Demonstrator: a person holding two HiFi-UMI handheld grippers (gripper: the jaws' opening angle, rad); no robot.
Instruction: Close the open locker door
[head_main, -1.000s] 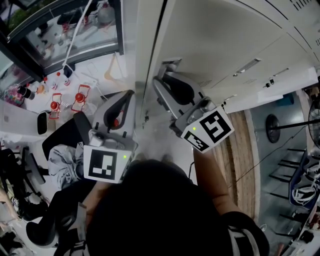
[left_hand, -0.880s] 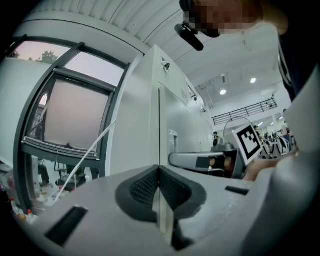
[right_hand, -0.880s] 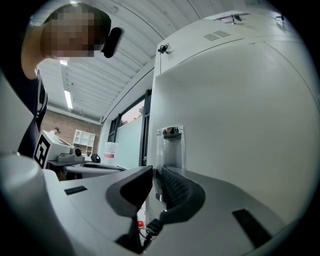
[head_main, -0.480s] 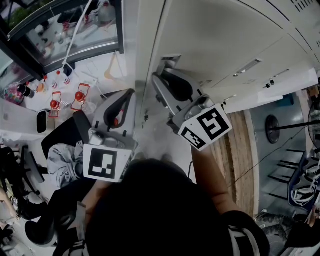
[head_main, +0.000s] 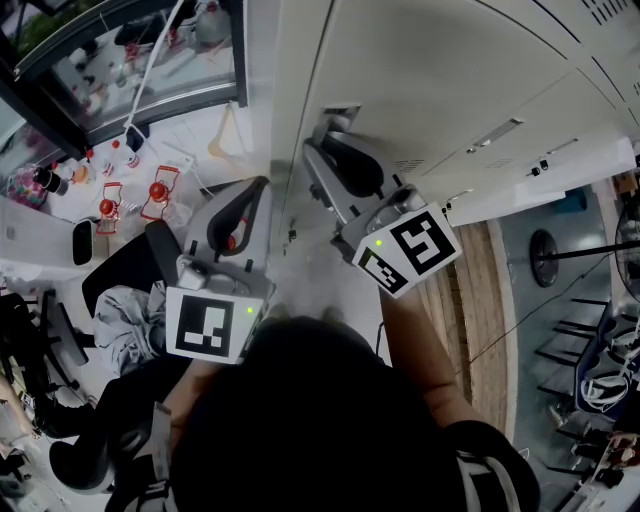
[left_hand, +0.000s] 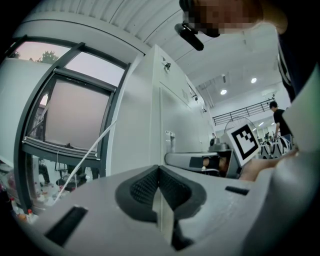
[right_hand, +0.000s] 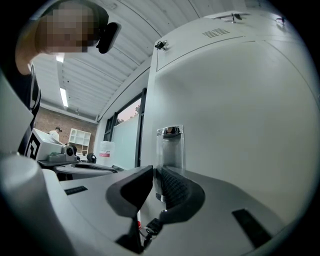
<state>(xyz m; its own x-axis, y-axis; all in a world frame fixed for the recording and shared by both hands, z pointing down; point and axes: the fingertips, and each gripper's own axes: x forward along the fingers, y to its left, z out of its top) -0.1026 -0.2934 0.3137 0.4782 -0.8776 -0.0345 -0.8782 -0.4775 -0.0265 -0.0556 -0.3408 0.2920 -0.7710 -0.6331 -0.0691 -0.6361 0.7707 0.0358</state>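
Note:
The pale grey locker door (head_main: 450, 90) fills the top right of the head view, with its chrome pull handle (head_main: 340, 112) near its left edge. My right gripper (head_main: 328, 150) reaches up to that handle. In the right gripper view the handle (right_hand: 170, 147) stands upright on the door (right_hand: 240, 110), and its lower end sits between the pads of my right gripper (right_hand: 154, 172), which is shut on it. My left gripper (head_main: 255, 195) hangs to the left of the locker's edge, touching nothing. In its own view the left gripper (left_hand: 158, 170) is shut and empty, facing the locker's side (left_hand: 145, 125).
A window (head_main: 130, 60) lies left of the lockers, with a white table of small red items (head_main: 130, 200) under it. A black office chair (head_main: 120, 280) stands at my lower left. Further locker handles (head_main: 495, 133) show to the right, above a wood floor strip (head_main: 490, 330).
My right gripper, with the handle in it, has shifted slightly up the picture towards the lockers. The left gripper has stayed put.

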